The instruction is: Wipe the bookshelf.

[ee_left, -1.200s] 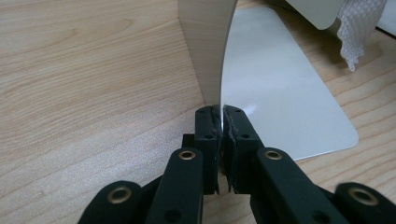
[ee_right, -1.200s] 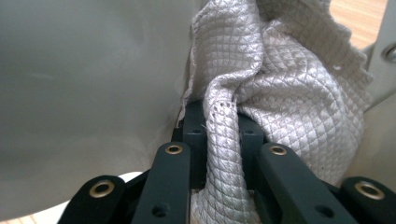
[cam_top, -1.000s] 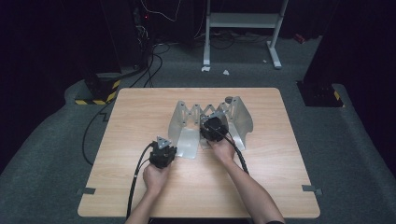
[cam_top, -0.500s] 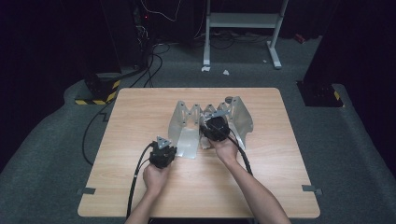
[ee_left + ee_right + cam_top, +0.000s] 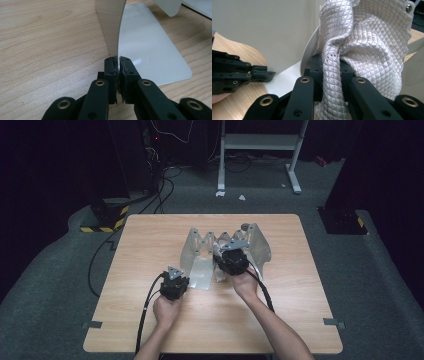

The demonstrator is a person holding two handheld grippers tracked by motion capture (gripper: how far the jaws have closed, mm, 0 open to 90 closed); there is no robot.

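Centre of high view, on wooden counter (image 5: 150, 250): left gripper (image 5: 118, 65) clenched on folding board's flap (image 5: 111, 27), steadying it; right gripper (image 5: 331, 67) grasping quilted cloth (image 5: 367, 45), lifting it clear for folding.

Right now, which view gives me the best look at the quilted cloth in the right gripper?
The right gripper view: the quilted cloth is close, its diamond weave sharp, bunched between the right gripper pads. In the high view the right gripper covers it over the metal rack. The left gripper view shows the rack's panel, not the cloth.
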